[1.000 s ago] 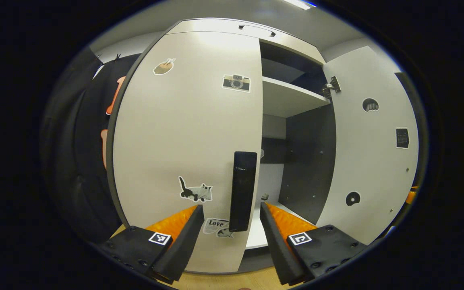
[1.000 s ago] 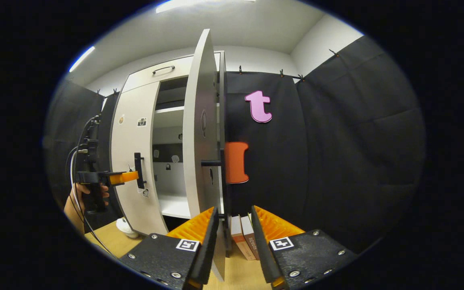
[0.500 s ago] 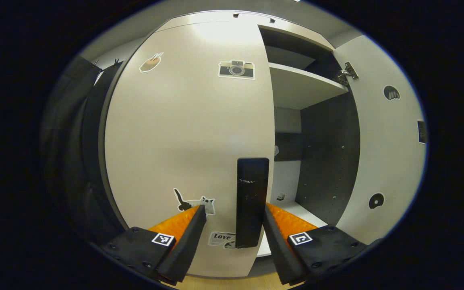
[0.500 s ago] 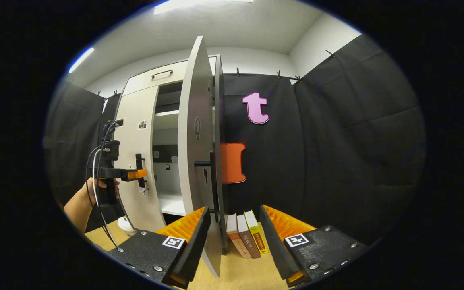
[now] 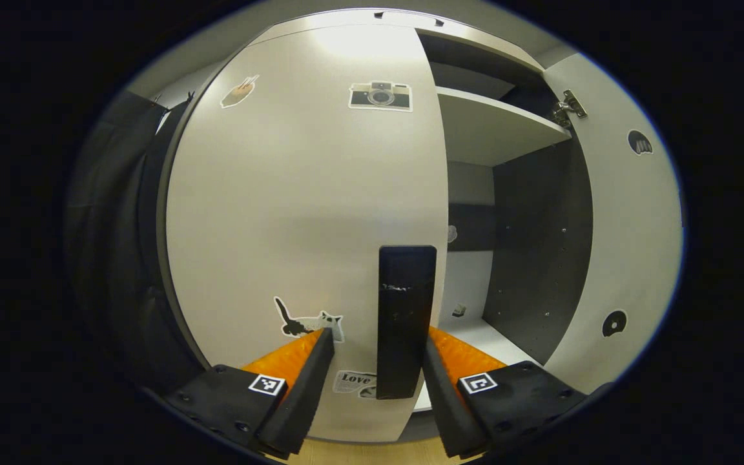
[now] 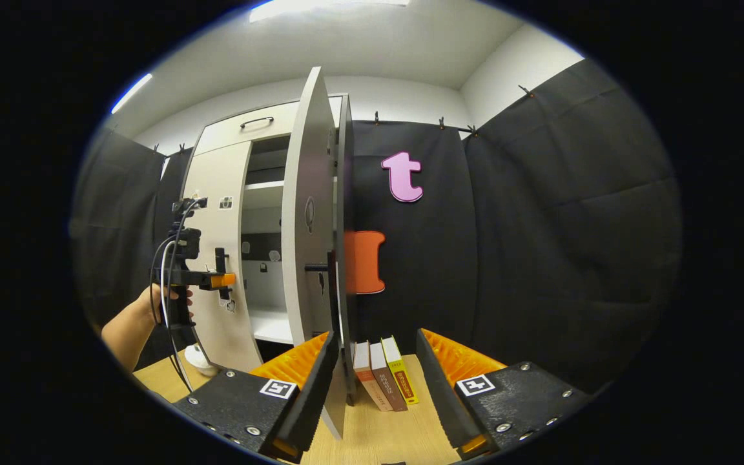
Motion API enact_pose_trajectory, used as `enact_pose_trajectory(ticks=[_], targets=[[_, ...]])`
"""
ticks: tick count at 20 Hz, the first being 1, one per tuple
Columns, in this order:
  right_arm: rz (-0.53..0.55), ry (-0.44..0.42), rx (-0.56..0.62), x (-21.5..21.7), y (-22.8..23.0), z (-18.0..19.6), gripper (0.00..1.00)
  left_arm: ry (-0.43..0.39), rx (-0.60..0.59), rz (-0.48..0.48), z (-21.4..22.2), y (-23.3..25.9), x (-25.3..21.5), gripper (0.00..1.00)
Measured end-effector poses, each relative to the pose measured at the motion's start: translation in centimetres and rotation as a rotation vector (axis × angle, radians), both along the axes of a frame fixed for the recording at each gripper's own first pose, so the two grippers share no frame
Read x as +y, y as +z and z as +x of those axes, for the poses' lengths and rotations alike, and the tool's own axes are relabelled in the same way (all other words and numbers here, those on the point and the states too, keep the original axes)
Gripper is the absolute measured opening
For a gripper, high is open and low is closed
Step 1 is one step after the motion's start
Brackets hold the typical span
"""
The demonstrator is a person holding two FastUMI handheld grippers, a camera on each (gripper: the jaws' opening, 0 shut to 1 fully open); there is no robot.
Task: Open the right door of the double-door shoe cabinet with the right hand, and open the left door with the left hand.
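Closer now, my left tool (image 5: 372, 361) straddles the left door's handle (image 5: 404, 320), open, gripping nothing; right tool (image 6: 372, 368) open, right door (image 6: 307, 232) swung wide.

The right gripper (image 6: 372, 381) hangs with its jaws apart and nothing between them, just short of the swung-out right door (image 6: 306, 213), whose edge faces the camera. Past the fingers, three books (image 6: 382, 378) stand (slightly tilted) on the wooden floor (image 6: 385, 433) at the foot of the black cloth wall. Farther left, a hand (image 6: 165, 303) holds the left gripper (image 6: 220, 279) at the dark handle (image 6: 221, 265) of the left door (image 6: 217, 226), which sits closed.
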State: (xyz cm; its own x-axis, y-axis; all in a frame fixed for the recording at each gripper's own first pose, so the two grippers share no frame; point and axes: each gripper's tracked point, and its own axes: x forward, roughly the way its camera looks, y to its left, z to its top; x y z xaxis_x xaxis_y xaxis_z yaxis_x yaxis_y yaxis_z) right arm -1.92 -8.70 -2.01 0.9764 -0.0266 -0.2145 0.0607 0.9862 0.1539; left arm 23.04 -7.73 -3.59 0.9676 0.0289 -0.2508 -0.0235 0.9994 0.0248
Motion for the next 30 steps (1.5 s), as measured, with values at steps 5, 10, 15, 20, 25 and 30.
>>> enact_pose_trajectory(ticks=[5, 10, 15, 20, 25, 30], targets=[[0.001, -0.023, 0.026, -0.6, -0.6, -1.0, 0.75, -0.042, 0.008, -0.011, 0.0, -0.3, -1.3, 0.39], [0.005, -0.009, 0.040, 0.0, -0.7, -2.0, 0.75, -0.078, 0.007, -0.028, -0.5, -0.4, -1.3, 0.29], [0.018, 0.022, 0.018, 1.3, 0.1, -0.8, 0.75, -0.118, 0.013, -0.029, -3.9, 0.1, -0.8, 0.25], [0.051, 0.054, 0.001, 4.6, 1.1, -0.8, 0.75, -0.149, 0.019, -0.027, -8.5, 0.9, 1.1, 0.25], [0.069, 0.101, 0.003, 7.3, 1.4, 0.6, 0.75, -0.163, -0.001, -0.038, -13.0, 1.5, 3.8, 0.25], [0.058, 0.161, -0.004, 10.6, 1.3, 1.1, 0.75, -0.162, -0.037, -0.027, -15.8, 2.3, 6.1, 0.25]])
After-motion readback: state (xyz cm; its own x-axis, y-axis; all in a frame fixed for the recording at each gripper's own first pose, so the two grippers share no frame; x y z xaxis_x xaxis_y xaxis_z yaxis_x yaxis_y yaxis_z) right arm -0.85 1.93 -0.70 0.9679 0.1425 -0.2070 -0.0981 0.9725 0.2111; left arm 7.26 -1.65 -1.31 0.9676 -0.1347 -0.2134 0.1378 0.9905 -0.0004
